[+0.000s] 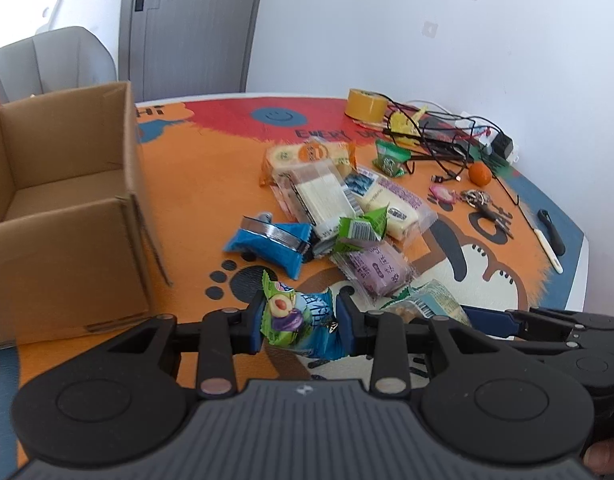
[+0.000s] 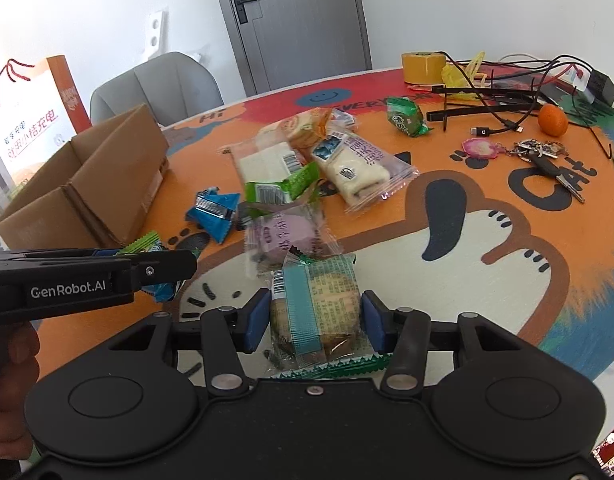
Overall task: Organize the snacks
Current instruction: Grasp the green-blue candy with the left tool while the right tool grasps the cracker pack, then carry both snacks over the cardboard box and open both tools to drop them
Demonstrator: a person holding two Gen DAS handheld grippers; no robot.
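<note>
1. We are squeezing a green and blue candy bag (image 1: 297,322) in our left claw (image 1: 300,322). Both blue pads are pressing on its sides.
2. We are holding our right claw (image 2: 314,322) around a cracker pack with a teal stripe (image 2: 315,308). The left pad is touching the pack. The right pad is just beside it, so we cannot tell if the pack is gripped tight.
3. Both snacks are sitting low over the near edge of the table (image 2: 487,280), which has a bright cartoon cat cover.
4. More snacks are lying in a pile in the middle of the table: a purple pack (image 2: 285,236), a green pack (image 2: 281,190), a blue pack (image 2: 217,214) and some white cake packs (image 2: 355,168).
5. An open cardboard box (image 1: 67,208) is standing on the left side of the table.
6. At the far right, a tape roll (image 2: 423,67), black cables (image 2: 507,92), keys (image 2: 541,152) and a small orange (image 2: 553,120) are lying about.
</note>
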